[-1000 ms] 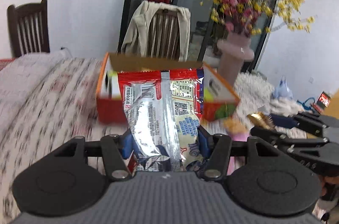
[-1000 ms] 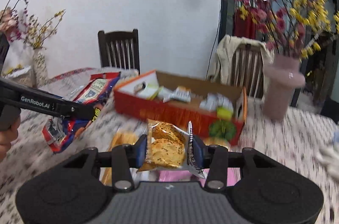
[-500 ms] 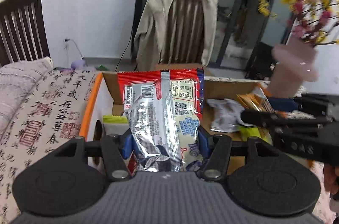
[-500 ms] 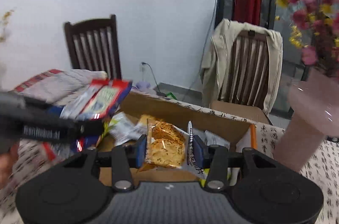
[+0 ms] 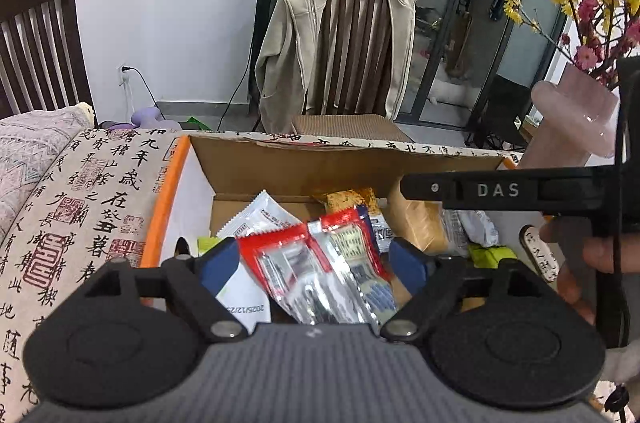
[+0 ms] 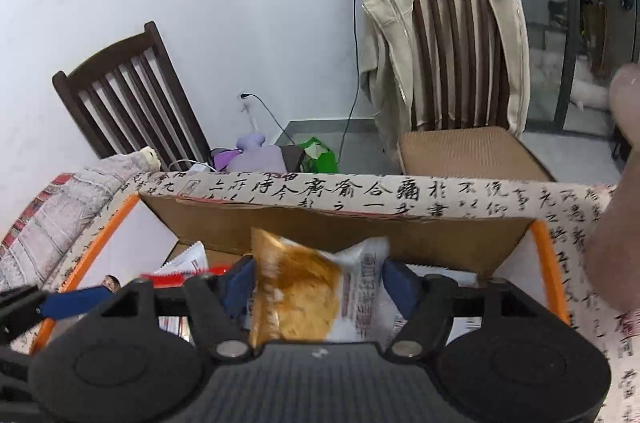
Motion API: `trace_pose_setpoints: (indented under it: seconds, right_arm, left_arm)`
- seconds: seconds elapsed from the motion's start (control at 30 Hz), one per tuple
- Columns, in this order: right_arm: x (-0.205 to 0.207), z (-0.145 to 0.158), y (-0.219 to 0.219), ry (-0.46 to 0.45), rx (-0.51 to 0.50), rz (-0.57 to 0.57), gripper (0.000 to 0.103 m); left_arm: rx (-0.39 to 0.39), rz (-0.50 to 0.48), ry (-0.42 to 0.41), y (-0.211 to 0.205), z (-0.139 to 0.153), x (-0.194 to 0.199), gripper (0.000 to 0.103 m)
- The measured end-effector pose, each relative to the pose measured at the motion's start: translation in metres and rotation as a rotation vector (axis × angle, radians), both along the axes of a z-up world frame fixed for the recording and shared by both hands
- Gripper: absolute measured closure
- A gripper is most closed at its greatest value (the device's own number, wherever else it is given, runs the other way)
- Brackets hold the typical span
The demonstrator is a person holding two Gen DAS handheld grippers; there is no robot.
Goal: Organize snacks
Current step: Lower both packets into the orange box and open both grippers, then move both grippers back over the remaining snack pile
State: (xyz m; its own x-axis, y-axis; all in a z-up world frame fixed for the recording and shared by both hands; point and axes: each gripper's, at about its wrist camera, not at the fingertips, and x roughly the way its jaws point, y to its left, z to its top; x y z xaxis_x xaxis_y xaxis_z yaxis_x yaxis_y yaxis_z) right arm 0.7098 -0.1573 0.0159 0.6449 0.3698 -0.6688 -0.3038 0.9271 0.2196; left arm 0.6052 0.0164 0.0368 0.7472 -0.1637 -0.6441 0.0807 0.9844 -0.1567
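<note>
I hold both grippers over the box (image 5: pixel 304 167), which stands on the tablecloth (image 5: pixel 100 191).

1. Left gripper (image 5: pixel 316 263): jaws spread wide. The red pack (image 5: pixel 320 271) lies loose between the blue pads, touching neither that I can see, and tilts down onto the packs in the box.
2. Right gripper (image 6: pixel 318 283): jaws parted. The orange pack (image 6: pixel 296 291) sits between the pads; I cannot tell whether either pad still touches it. It is inside the box walls (image 6: pixel 320 227).

Risks, as I judge them:
- A pad may snag a pack edge on withdrawal and drag the pack out over the rim. Cause: lifting before the jaws clear the film.
- The 2 grippers work close together over 1 box; the right gripper's arm crosses the left view just above the packs. A sideways move could cause a collision.
- The vase (image 5: pixel 572 127) stands near the box's right end; a wide swing could tip it.

Change from 0.5 s ago: both jaws gripped their packs upright then; now both are released and the packs have dropped lower into the box.
</note>
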Motion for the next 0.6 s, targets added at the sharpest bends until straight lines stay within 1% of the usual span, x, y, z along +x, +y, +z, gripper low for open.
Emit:
trace_pose_setpoints:
  seconds: [0.07, 0.17, 0.33, 0.43, 0.5, 0.6]
  right_arm:
    - [-0.004, 0.006, -0.003, -0.008, -0.004, -0.002, 0.034]
    - [-0.012, 0.018, -0.006, -0.023, -0.008, 0.002, 0.031]
    - [-0.044, 0.043, -0.017, -0.051, -0.024, -0.007, 0.027]
    - [-0.071, 0.055, -0.027, -0.065, -0.065, -0.014, 0.021]
    - [-0.093, 0.062, -0.037, -0.082, -0.095, -0.010, 0.019]
    - [-0.130, 0.074, -0.056, -0.110, -0.154, -0.005, 0.014]
  left_arm:
    - [0.007, -0.002, -0.007, -0.001, 0.006, -0.007, 0.019]
    - [0.024, -0.010, -0.023, -0.004, 0.018, -0.020, 0.019]
    - [0.042, -0.021, -0.053, -0.002, 0.042, -0.051, 0.017]
    - [0.053, -0.022, -0.077, 0.003, 0.055, -0.075, 0.012]
    - [0.062, -0.018, -0.096, 0.010, 0.062, -0.095, 0.007]
    - [0.082, -0.008, -0.126, 0.019, 0.073, -0.126, 0.004]
